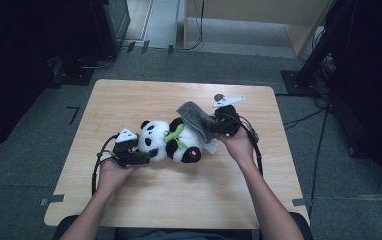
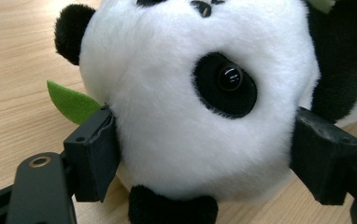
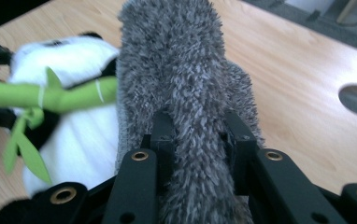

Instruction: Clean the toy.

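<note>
The panda plush (image 1: 171, 141) lay mid-desk (image 1: 129, 200). The left gripper (image 1: 129, 150) had its fingers (image 2: 92, 154) clamped round the head, while the right gripper (image 1: 226, 120) pinched a grey fuzzy cloth (image 3: 186, 93) draped over the panda's far right side.

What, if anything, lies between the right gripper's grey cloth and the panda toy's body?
Nothing visible does. The right gripper pinches the grey cloth, which already drapes against the panda toy by its green bamboo stalk. The left gripper grips the panda's head on both sides.
</note>
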Available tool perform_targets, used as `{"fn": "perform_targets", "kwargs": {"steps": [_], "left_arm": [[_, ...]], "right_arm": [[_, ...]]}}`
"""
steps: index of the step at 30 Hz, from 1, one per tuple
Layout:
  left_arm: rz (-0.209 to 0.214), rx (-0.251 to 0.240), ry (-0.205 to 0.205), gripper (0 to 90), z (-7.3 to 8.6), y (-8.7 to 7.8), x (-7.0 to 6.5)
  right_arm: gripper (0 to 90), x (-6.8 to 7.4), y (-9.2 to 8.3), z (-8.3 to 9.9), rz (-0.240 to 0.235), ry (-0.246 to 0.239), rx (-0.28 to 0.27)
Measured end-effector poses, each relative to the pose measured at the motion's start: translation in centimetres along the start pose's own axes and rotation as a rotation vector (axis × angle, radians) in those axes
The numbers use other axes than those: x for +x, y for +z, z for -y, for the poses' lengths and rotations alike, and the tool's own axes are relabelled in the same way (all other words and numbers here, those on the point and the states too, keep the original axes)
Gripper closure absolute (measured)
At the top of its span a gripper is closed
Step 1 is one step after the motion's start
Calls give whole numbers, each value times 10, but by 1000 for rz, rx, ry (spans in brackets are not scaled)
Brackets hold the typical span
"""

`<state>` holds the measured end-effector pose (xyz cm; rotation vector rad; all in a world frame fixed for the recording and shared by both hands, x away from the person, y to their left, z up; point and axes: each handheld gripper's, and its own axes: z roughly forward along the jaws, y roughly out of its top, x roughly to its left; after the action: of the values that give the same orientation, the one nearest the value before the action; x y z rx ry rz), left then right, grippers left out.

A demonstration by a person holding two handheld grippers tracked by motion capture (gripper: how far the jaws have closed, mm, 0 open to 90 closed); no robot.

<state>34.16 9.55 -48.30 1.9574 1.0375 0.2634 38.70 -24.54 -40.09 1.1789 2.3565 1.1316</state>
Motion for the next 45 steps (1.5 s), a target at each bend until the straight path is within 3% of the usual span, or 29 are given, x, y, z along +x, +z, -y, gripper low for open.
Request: {"fn": "perform_targets", "kwargs": {"steps": [9,13,19,25,33,38,45], "left_arm": [[-1,-6,3,183,1,0,0],[-2,-6,5,182,1,0,0],[-8,-8,4,180,2,0,-1],[-9,-7,5,179,2,0,-1],[-5,-7,2,177,1,0,-1],[-4,-5,3,171,1,0,-1],[-4,-5,0,169,1,0,-1]], "right_arm": [[716,-14,0,18,11,53,29],[717,-17,-2,18,20,49,36],[724,-15,-15,14,12,48,-15],[724,-1,-26,2,-23,21,-76],[722,34,-24,-15,-94,-48,-105],[718,51,-7,-14,-131,-81,-60],[666,54,19,-8,-149,-93,11]]}}
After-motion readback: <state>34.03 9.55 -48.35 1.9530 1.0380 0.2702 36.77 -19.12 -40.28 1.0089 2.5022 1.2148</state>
